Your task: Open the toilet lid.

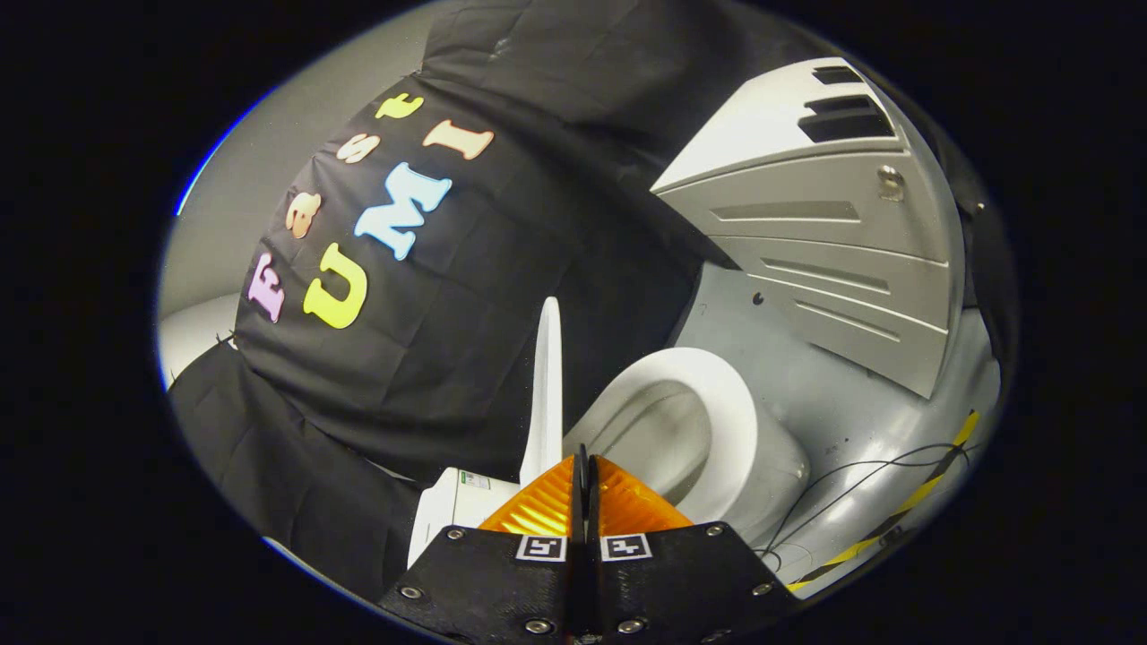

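My tongs (584,466) are sitting fully closed, fingers pressed together, gripping nothing. Toilet lid (546,394) is standing upright just ahead of the tips, edge-on. Toilet seat (717,421) and open bowl are lying just beyond, right.

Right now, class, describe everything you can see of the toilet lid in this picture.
The toilet lid is a thin white panel, smooth like plastic, seen edge-on. It stands raised, roughly upright, beside the open white seat ring and bowl, against the black cloth wall. Its lower end meets the toilet's rear just ahead of the gripper, whose fingers are closed together on nothing and do not clearly touch it.
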{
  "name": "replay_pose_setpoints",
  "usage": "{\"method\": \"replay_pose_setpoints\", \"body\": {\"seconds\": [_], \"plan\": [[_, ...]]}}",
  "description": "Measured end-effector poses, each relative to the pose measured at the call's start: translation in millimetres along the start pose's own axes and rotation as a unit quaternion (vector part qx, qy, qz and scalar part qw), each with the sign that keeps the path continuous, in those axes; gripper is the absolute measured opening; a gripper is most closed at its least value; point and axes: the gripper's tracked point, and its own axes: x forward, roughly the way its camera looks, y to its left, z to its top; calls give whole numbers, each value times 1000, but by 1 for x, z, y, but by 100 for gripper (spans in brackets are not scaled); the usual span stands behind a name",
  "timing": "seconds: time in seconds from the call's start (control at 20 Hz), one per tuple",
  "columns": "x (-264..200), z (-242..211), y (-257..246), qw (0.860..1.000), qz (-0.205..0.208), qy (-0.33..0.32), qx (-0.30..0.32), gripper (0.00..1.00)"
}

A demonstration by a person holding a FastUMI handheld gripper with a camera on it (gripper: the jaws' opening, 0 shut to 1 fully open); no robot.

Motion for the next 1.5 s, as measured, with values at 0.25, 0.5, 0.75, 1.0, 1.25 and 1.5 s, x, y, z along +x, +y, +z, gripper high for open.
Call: {"method": "replay_pose_setpoints", "body": {"seconds": [0.25,0.5,0.75,1.0,1.25,1.5], "plan": [[-8,0,36,999,14,1,-44,0],[-11,-2,52,998,7,-4,-67,0],[-17,-5,82,996,21,-8,-91,0],[-22,-13,113,992,29,-10,-125,0],[-23,-19,138,988,36,-11,-149,0],[-25,-32,177,981,50,-10,-187,0]]}}
